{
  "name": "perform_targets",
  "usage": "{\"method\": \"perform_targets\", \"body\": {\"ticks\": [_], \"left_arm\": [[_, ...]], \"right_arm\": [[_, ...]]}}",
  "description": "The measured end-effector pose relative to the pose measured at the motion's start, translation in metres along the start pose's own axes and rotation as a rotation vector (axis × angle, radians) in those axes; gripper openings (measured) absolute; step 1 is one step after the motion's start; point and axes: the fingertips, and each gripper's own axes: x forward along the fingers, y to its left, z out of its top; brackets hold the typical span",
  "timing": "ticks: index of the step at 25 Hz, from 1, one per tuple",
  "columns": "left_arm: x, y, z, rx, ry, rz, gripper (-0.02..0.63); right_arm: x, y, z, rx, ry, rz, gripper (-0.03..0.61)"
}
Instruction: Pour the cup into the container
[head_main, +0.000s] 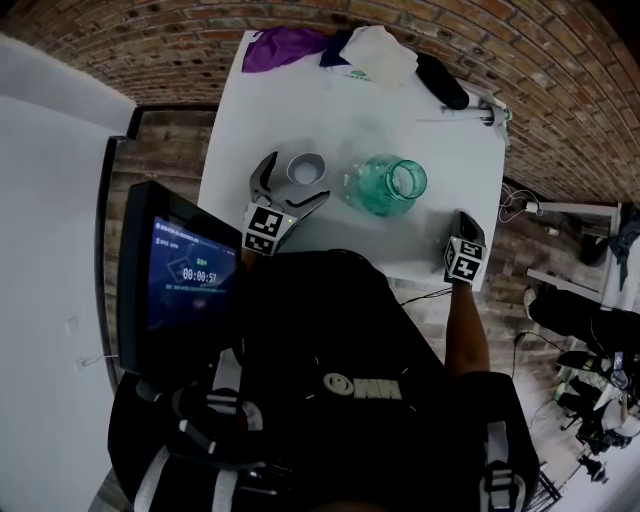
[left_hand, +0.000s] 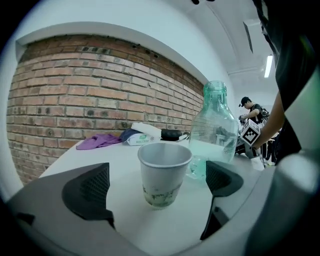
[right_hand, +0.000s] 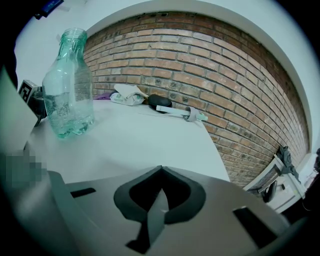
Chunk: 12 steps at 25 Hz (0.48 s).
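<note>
A red brick wall (left_hand: 75, 90) backs a white table (head_main: 400, 130) set on wood-plank flooring (head_main: 165, 150), where a person in dark clothing (head_main: 330, 350) works a hand-held gripper in each hand. Beside the left gripper (head_main: 297, 178), past the table's edge, a dark screen (head_main: 185, 270) shows a timer reading 00:00:57; its other lines are too small to read. The container, an uncapped green-tinted clear bottle (head_main: 385, 185), stands upright just beyond the left gripper's right-hand jaw and ahead and to the left of the right gripper (right_hand: 160, 170). The left gripper's jaws stand wide apart with the pale paper cup (left_hand: 162, 172) upright on the table between them, clear of both pads; greenish marks show low on the cup's side. The right gripper, near the table's front corner, has its jaws pressed together on nothing. Each gripper carries a cube of black-and-white square markers. Far ahead of both grippers, against the wall, lie a purple cloth (head_main: 280, 45), a white packet (head_main: 375, 50) with a green logo too small to read, a black oblong object (head_main: 440, 80) and a thin pen-like tool (head_main: 470, 118). Only the left gripper view takes in a capped person (left_hand: 252, 112) standing past the bottle; only the head view shows the screen.
</note>
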Motion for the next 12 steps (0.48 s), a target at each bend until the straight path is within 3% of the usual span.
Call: {"method": "perform_targets", "body": {"ticks": [5,10,11,12], "left_arm": [[-0.038,0.001,0.016,-0.007,-0.052,0.046,0.609],[-0.067,-0.023,0.034,0.066,-0.07,0.04,0.604],[-0.073,-0.029,0.038,0.07,-0.076,0.053,0.558],[-0.08,-0.034,0.043,0.07,-0.082,0.079,0.456]], "right_arm": [[0.0,-0.002,-0.002,0.008,-0.002,0.007,0.003],[0.0,-0.002,-0.003,0.024,-0.005,0.007,0.003],[0.0,-0.002,-0.003,0.019,-0.005,0.008,0.003],[0.001,-0.001,-0.002,0.008,-0.006,0.011,0.003]]}}
